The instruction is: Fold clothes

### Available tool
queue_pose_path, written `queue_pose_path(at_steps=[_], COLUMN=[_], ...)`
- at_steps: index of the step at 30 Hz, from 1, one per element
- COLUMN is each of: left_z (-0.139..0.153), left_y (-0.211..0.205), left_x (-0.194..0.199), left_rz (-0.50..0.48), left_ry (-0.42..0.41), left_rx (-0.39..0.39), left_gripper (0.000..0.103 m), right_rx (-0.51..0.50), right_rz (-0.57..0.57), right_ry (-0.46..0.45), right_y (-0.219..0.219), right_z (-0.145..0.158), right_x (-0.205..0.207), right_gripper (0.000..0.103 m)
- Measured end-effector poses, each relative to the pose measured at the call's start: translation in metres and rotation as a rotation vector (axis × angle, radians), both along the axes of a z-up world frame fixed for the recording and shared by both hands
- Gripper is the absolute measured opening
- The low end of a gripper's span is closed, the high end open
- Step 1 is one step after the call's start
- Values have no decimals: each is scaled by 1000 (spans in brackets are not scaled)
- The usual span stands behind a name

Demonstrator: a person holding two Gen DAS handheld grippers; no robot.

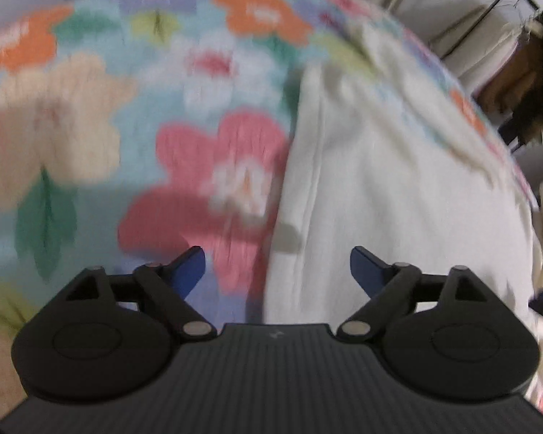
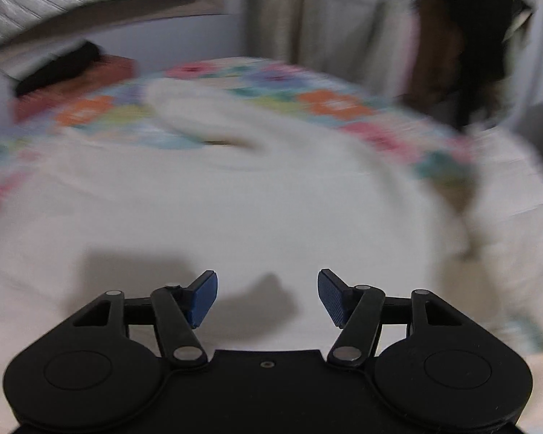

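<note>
A cream-white garment [image 1: 380, 188] lies spread on a flower-patterned bedsheet [image 1: 126, 115]. Its left edge runs down the middle of the left wrist view. My left gripper [image 1: 277, 271] hovers over that edge, open, with nothing between its blue pads [image 1: 190, 271]. In the right wrist view the same white garment [image 2: 235, 188] fills most of the picture, with its neck opening [image 2: 221, 143] at the far end. My right gripper [image 2: 268, 296] is above the cloth, open and empty. Both views are blurred.
The floral bedsheet [image 2: 325, 105] shows beyond the garment. A reddish-brown headboard or box [image 2: 90, 72] with a dark thing on it stands at the far left. Curtains [image 2: 289, 11] and hanging clothes [image 1: 525, 83] on a rack are beyond the bed.
</note>
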State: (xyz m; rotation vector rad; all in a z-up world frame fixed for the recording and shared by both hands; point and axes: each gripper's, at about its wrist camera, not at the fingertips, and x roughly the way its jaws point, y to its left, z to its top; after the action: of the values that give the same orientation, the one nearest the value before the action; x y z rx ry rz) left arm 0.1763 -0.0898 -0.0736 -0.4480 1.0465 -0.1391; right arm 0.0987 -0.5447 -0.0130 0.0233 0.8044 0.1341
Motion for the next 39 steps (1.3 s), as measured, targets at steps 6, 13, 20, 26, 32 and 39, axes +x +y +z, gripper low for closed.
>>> queue_pose_path(at_steps=[6,13,20,26,32,39], left_z=[-23,4,-3,-30,-43,-10], left_y=[-4,-2,-24,-52,-63,-41], left_x=[-35,-40,-32,-16,-10,-28], left_rz=[-72,-137,-251,-322,-351,-335], left_ry=[-54,-209,-219,-137,-70,-146], left_rx=[-183,-375,-596,-648,-675,-491], left_gripper=[10,3,5,5,5,17], right_rx=[215,135,120,210,318,352], right_rz=[120,364,619,577,466,277], right_ry=[42,-3,13,53,136,157], right_y=[55,116,167,178,171,138], right_z=[-6,-9,2,-7,-29,-41], right_x=[1,-12,-25,-8,11,19], right_gripper=[67,66,66,69,69,14])
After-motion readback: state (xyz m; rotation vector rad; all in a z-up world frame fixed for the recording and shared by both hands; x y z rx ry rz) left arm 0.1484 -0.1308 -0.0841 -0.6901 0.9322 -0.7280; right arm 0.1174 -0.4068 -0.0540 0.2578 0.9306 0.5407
